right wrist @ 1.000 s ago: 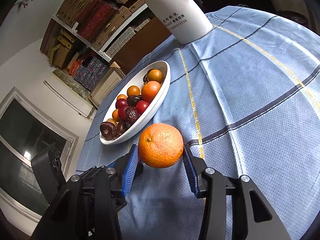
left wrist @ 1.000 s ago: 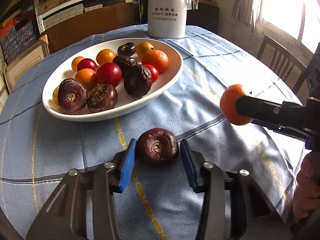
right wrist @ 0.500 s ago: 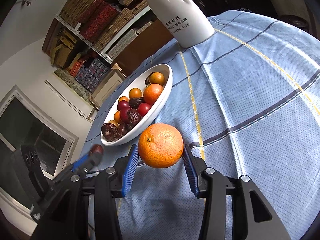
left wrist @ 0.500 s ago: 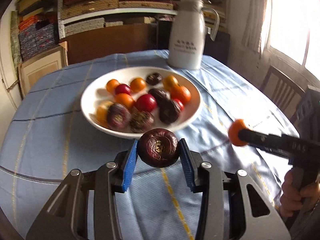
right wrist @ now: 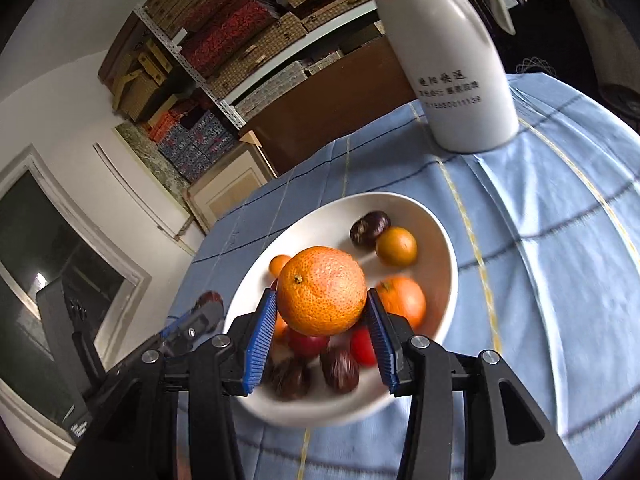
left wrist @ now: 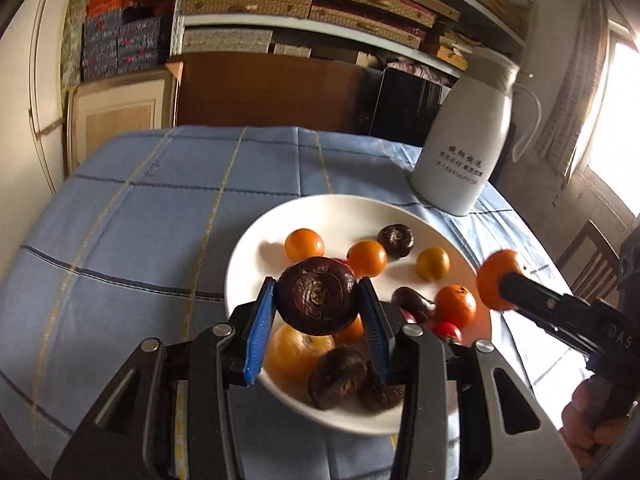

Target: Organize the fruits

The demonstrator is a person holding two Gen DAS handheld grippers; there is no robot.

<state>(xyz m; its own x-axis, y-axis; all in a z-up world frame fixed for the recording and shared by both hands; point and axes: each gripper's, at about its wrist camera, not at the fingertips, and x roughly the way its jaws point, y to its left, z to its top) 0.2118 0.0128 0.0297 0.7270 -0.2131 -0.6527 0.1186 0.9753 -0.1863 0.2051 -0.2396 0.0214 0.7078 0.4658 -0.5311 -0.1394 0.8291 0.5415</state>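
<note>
The dark fruit is clamped in the left gripper above the white bowl; the orange is clamped in the right gripper over the same bowl; releasing either high could knock the piled fruit out, or, probably, bump the other gripper; only the right view shows the doorway; only the left shows the person's hand.

- Left gripper: black angular frame, silver screws, ribbed blue pads on its fingers.
- Right gripper: same build; white "DAS" lettering on its body.
</note>
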